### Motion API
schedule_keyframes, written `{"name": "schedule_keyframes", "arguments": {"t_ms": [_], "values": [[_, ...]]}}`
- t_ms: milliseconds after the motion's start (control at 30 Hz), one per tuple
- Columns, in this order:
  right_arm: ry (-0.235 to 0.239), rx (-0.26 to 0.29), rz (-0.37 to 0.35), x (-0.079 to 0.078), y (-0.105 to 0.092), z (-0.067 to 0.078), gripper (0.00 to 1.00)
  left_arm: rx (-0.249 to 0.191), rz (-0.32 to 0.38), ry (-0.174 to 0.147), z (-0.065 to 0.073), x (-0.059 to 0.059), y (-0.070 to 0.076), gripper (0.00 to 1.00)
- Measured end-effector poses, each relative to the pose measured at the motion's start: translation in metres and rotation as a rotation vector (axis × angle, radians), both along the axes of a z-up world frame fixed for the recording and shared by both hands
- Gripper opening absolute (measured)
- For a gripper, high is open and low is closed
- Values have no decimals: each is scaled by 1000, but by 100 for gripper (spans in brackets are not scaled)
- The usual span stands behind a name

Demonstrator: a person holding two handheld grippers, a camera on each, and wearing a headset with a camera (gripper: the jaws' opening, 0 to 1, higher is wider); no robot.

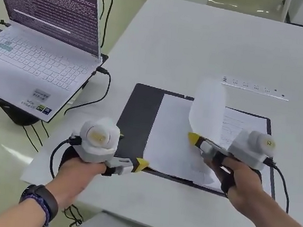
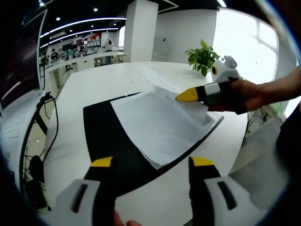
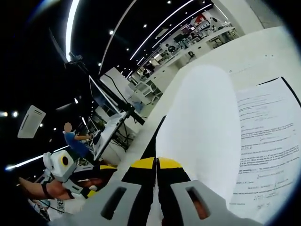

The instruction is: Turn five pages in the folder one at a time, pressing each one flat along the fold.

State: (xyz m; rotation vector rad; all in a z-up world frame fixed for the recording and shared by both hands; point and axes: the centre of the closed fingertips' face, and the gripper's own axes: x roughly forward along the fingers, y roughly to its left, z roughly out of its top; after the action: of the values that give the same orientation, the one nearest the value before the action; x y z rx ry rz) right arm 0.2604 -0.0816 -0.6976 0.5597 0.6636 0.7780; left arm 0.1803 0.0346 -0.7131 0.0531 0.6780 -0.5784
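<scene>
Folder (image 1: 138,117) lies open on the white table (image 1: 200,38), near its front edge. Right gripper (image 1: 194,139) jaws are closed on one lifted page (image 1: 208,105), which curls upright. Left gripper (image 1: 139,164) jaws stand wide apart, empty, beside the folder's near left corner.

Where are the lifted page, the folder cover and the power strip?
lifted page (image 1: 208,105), head view, middle of the raised sheet.
folder cover (image 1: 138,117), head view, bare black left flap.
power strip (image 1: 254,87), head view, middle of its white body.
</scene>
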Motion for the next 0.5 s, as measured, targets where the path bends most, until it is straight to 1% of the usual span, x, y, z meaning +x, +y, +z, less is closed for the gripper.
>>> {"name": "schedule_keyframes", "arguments": {"t_ms": [167,500], "values": [[6,7,20,-2,14,-1,0,-4,7,-1,0,0,2,62],[27,14,49,-8,35,-6,0,-13,14,2,-1,-3,4,62]]}}
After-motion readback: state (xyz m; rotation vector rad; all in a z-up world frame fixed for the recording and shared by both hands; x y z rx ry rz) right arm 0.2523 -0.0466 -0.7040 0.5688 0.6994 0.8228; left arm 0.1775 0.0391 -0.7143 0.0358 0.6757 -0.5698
